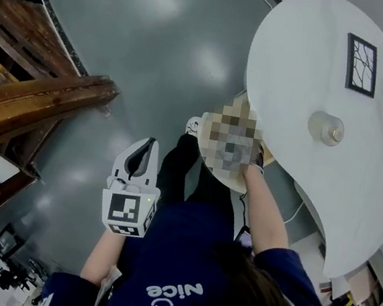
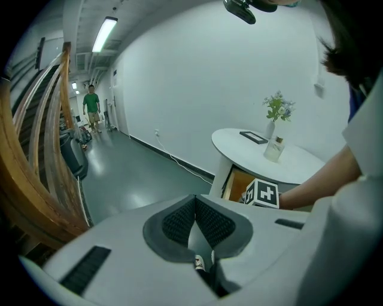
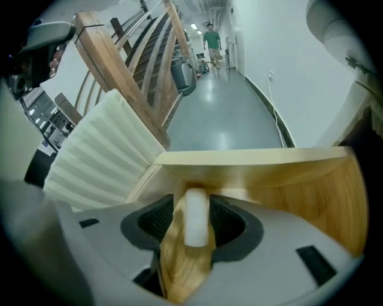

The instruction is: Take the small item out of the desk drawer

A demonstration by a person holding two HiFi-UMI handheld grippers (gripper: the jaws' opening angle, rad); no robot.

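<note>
Now the right gripper [image 3: 192, 208] is down inside the open light-brown wooden drawer [image 3: 311, 191], which sits under the round white worktop [image 1: 301, 73]. Its jaws stand apart, with the small white oblong item [image 3: 196, 222] in the gap between them. The right pad looks just beside the item, while a strip of the drawer's floor shows between the item and the left pad, so I judge it not yet gripped. The item appears to lie on the drawer's floor near the far wall. Its long axis runs along the gap, pointing from the root of the jaws toward that wall.

To pick it well, keep the jaws lined up with that axis so the pads close across the narrow width. Centre them on the item before closing, and reach low enough to catch its middle rather than one end, which could make it pivot or slip out. Then lift straight up, clear of the drawer's rim.

The left gripper [image 1: 141, 165] hangs outside the drawer, well apart from it, its jaws closed together on nothing.
</note>
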